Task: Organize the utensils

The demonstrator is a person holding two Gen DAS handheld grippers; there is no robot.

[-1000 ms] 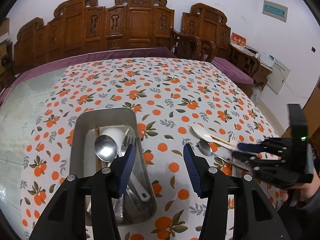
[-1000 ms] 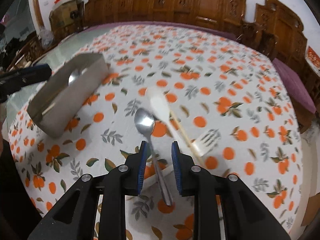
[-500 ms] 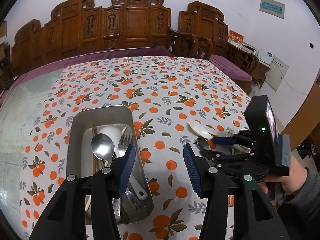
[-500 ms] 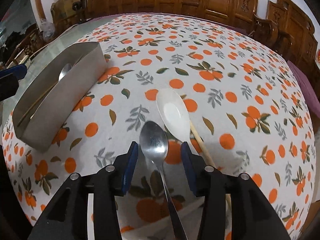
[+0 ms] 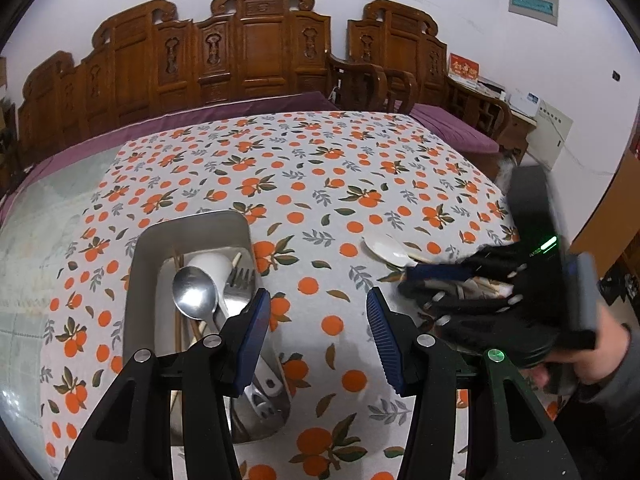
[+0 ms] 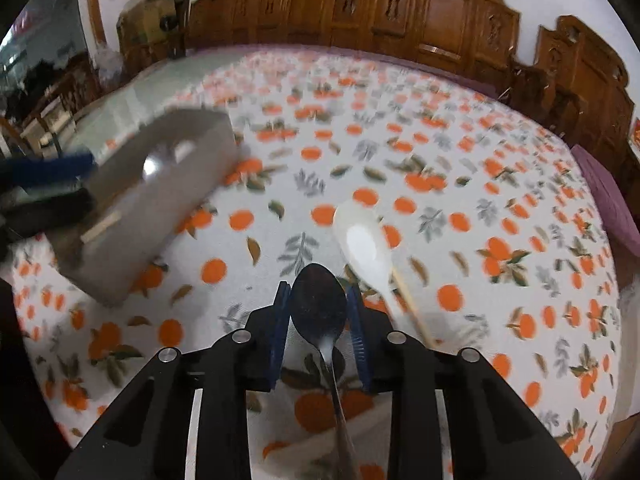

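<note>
A metal tray [image 5: 192, 228] on the orange-print tablecloth holds a steel spoon [image 5: 195, 293], a white spoon, a fork and chopsticks. My left gripper [image 5: 316, 320] is open and empty, just right of the tray. My right gripper [image 6: 318, 304] is shut on the bowl of a second steel spoon [image 6: 318, 300]; its handle runs back under the fingers. It shows at the right in the left wrist view [image 5: 432, 276]. A white spoon [image 6: 362, 240] and a chopstick [image 6: 412, 304] lie on the cloth just right of it. The tray shows blurred at the left [image 6: 160, 200].
Carved wooden chairs [image 5: 256, 52] stand along the far side of the table. The table's right edge [image 5: 500, 200] is close to my right gripper. A purple cushion [image 5: 452, 132] lies beyond it.
My right gripper has closed on the steel spoon's bowl, which lay between open fingers before. The right wrist view is blurred by motion. My left gripper has pulled back slightly.
</note>
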